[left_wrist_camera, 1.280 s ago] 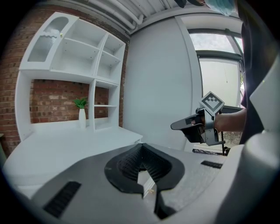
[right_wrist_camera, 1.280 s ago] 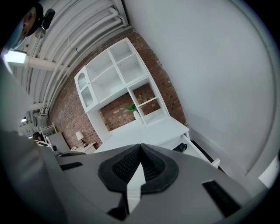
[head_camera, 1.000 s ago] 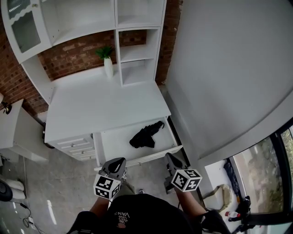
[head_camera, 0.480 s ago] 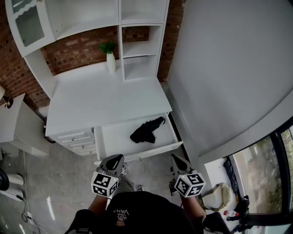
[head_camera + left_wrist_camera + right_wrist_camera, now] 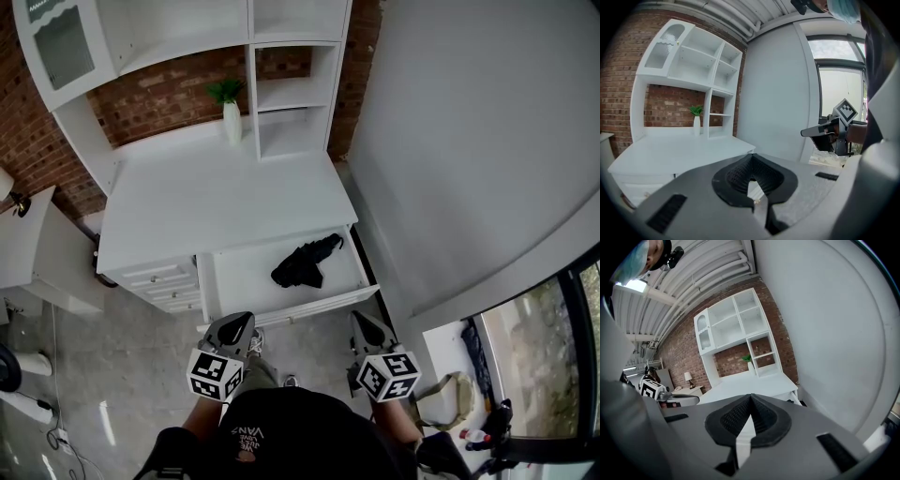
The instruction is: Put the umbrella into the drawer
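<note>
Both grippers have eased back a touch: left gripper (image 5: 239,324) and right gripper (image 5: 362,322) hang with jaws pressed together, holding nothing, near the open drawer (image 5: 246,279). Beyond and between them the umbrella (image 5: 305,265) lies inside it, black, folded, rumpled, slanting toward the right rear corner, that end nearer the right gripper.

The drawer (image 5: 246,279) stands pulled well out from under the white bench (image 5: 216,202) in front of me, its white inside open to view from above. The umbrella (image 5: 302,266) lies inside, flat on the drawer floor. It is black and folded down short, a rumpled bundle of fabric. It lies slantwise in the right half, with its thinner end near the back right corner and its bulkier end toward the middle.
</note>
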`<state>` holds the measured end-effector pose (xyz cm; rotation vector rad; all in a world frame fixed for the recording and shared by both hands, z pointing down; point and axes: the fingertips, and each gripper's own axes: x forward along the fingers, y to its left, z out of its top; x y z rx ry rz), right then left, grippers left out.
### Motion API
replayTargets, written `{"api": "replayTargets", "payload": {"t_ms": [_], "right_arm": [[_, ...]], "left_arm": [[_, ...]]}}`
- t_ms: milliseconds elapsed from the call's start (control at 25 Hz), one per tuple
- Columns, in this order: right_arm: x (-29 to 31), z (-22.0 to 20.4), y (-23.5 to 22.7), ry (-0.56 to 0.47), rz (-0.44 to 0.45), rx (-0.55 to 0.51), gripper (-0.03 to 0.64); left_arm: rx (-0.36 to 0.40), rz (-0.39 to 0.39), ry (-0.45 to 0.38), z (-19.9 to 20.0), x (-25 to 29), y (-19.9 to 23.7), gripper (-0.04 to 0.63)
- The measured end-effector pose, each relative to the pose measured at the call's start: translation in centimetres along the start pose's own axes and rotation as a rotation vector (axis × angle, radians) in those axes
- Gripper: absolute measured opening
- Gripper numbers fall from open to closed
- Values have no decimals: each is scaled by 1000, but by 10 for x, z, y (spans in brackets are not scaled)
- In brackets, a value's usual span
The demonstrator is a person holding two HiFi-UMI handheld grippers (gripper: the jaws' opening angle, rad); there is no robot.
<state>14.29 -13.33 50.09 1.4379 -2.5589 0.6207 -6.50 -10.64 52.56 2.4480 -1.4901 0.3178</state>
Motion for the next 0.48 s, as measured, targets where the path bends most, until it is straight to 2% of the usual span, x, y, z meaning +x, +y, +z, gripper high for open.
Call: {"api": "replayTargets", "payload": {"t_ms": [480], "right_arm": [[4, 5, -7, -6, -19, -2, 0]], "left_arm": [[5, -9, 3, 2, 6, -4, 6]]}}
